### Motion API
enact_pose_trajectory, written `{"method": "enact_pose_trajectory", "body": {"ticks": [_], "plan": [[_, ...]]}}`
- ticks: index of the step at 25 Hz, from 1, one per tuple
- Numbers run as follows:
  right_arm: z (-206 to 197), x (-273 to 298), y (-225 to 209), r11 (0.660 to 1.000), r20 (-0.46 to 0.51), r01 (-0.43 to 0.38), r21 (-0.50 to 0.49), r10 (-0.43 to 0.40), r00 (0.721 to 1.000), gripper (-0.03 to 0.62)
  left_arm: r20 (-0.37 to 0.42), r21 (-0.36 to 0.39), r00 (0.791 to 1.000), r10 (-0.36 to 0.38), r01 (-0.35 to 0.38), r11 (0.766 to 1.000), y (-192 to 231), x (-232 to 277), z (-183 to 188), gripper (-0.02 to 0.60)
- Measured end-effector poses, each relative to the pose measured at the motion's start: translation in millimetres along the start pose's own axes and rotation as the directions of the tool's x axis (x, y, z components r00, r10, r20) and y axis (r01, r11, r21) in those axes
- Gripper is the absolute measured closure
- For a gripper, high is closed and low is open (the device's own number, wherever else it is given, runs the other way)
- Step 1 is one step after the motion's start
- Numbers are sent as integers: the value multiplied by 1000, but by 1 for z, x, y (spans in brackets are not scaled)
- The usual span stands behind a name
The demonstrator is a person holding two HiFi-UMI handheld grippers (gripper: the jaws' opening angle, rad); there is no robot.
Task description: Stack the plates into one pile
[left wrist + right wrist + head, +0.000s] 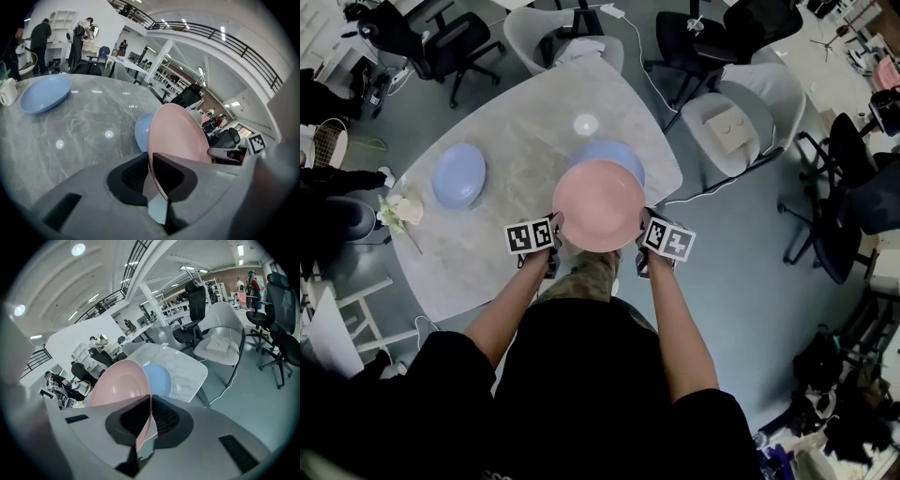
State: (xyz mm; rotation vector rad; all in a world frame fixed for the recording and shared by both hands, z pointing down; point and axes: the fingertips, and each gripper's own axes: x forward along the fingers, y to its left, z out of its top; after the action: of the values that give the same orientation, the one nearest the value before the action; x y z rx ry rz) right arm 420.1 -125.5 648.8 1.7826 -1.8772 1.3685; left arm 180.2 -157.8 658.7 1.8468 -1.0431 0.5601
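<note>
A pink plate hangs level above the table's near edge, held from both sides. My left gripper is shut on its left rim and my right gripper is shut on its right rim. In the left gripper view the pink plate stands edge-on between the jaws. The right gripper view shows the pink plate pinched the same way. A light blue plate lies on the table just beyond and partly under the pink one. A second blue plate rests at the table's left.
The grey marble table carries a small white disc at the back and a white flower at its left edge. Office chairs ring the table, and a cable runs over the floor. People stand far off.
</note>
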Motion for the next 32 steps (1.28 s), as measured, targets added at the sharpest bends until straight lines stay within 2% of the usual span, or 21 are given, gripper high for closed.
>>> {"method": "enact_pose_trajectory", "body": {"ticks": [8,15,20,24,28,32], "plan": [[34,61,-20,999,-94,38,-29,-41,995,571,-80,-45,997,-7,3,999,14,57,25,537],[48,103,-53,995,-191,61,-73,-74,979,571,-166,7,986,-30,32,999,9,100,29,510],[48,121,-53,997,-203,33,-74,-47,978,571,-173,-12,984,-31,30,999,17,108,27,502],[47,131,-48,995,-209,35,-92,-54,977,571,-194,8,981,-12,14,1000,26,108,23,493],[55,136,-49,992,-192,35,-124,-59,980,571,-221,58,975,-30,44,997,22,109,20,471],[56,136,-48,989,-176,29,-148,-55,983,571,-218,60,973,-73,88,994,12,108,16,386]]}}
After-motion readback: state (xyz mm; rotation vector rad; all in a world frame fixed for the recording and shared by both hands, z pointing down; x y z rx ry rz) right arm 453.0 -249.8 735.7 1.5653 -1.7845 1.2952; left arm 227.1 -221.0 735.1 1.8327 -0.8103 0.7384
